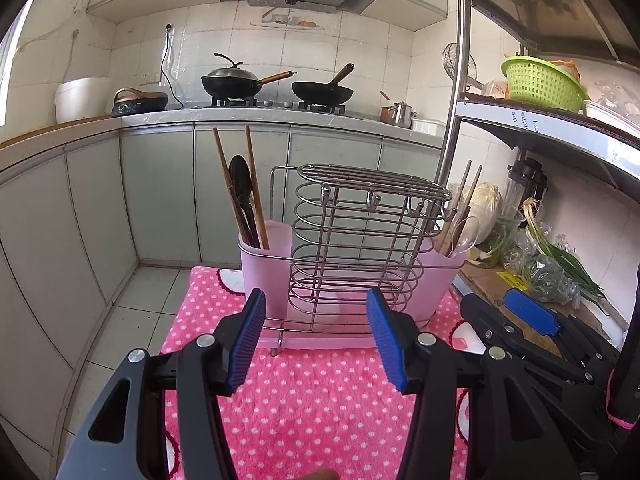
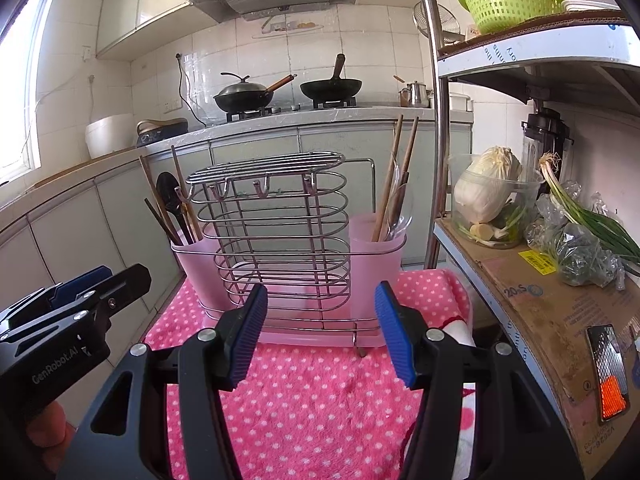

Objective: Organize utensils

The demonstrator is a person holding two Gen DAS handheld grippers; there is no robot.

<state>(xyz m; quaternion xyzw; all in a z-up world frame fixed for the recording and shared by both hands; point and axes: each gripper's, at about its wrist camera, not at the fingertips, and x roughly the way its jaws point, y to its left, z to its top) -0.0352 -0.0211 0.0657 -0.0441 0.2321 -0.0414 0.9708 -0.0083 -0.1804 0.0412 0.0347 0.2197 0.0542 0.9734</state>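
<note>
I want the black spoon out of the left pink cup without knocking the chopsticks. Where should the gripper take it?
Grip the black spoon at its bowl, which stands above the left pink cup rim with the handle buried. Come from above with the open left gripper, fingers across the bowl's flat faces; the chopsticks flank it closely, so lift straight up.

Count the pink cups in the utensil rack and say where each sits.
2. One pink cup sits at the rack's left end, holding chopsticks and a black spoon. The other pink cup sits at the right end with chopsticks and a clear spoon. The wire basket between could hide more.
</note>
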